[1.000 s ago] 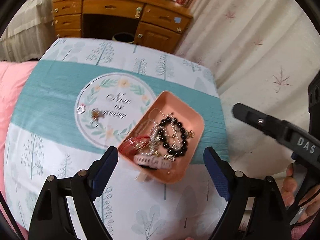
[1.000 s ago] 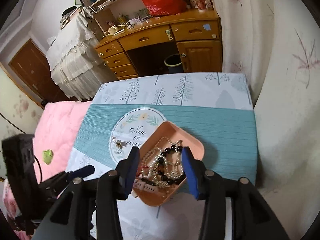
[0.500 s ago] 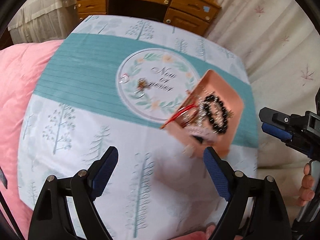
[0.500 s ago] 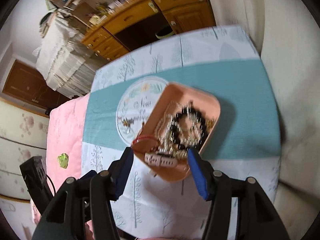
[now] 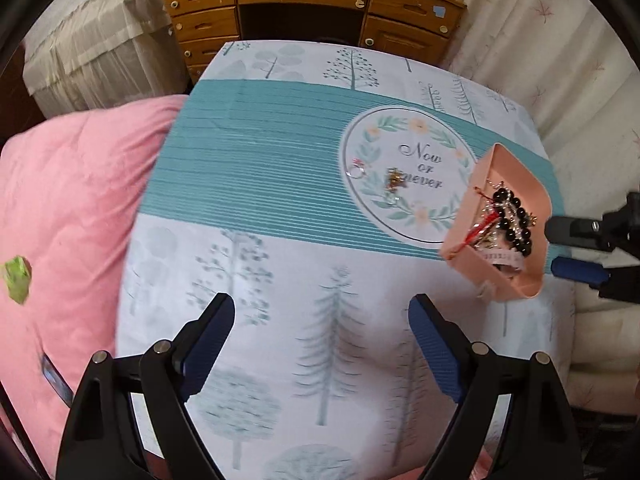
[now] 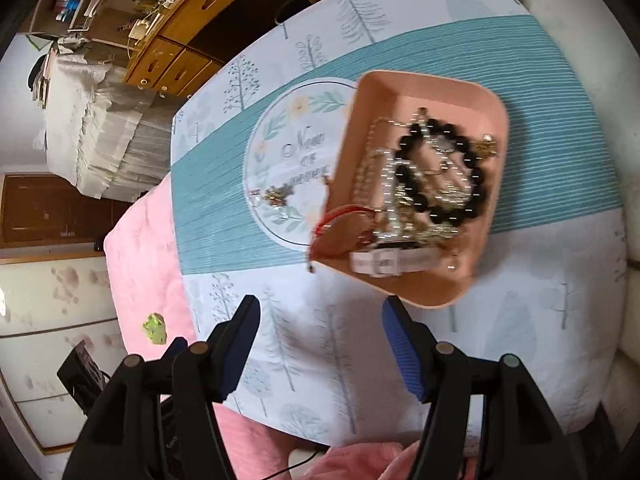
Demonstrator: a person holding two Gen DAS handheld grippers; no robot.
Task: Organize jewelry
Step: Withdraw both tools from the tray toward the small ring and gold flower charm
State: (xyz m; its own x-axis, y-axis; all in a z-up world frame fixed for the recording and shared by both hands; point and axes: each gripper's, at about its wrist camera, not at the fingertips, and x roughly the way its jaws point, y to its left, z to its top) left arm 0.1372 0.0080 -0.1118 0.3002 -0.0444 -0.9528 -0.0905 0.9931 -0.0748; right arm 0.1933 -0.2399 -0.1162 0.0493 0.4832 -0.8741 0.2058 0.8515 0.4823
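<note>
A pink tray (image 6: 432, 88) sits on the tablecloth and holds a black bead bracelet (image 6: 440, 172), pearl and silver chains, a red cord (image 6: 340, 216) and a white watch strap (image 6: 392, 262). The tray also shows in the left wrist view (image 5: 520, 176). A ring (image 5: 356, 169) and a small gold charm (image 5: 395, 180) lie loose on the round "Now or never" print. My left gripper (image 5: 322, 344) is open and empty, near the cloth's front. My right gripper (image 6: 318, 338) is open and empty, just in front of the tray; it shows at the right edge of the left wrist view (image 5: 576, 252).
The table carries a teal and white tree-print cloth (image 5: 248, 168). A pink quilt (image 5: 64, 208) with a green scrap (image 5: 17, 278) lies to the left. A wooden desk with drawers (image 5: 312, 4) stands behind. A curtain hangs at the right.
Both grippers have pulled back and swung left. The tray now sits far right in the left wrist view and higher in the right wrist view. Both stay open.
</note>
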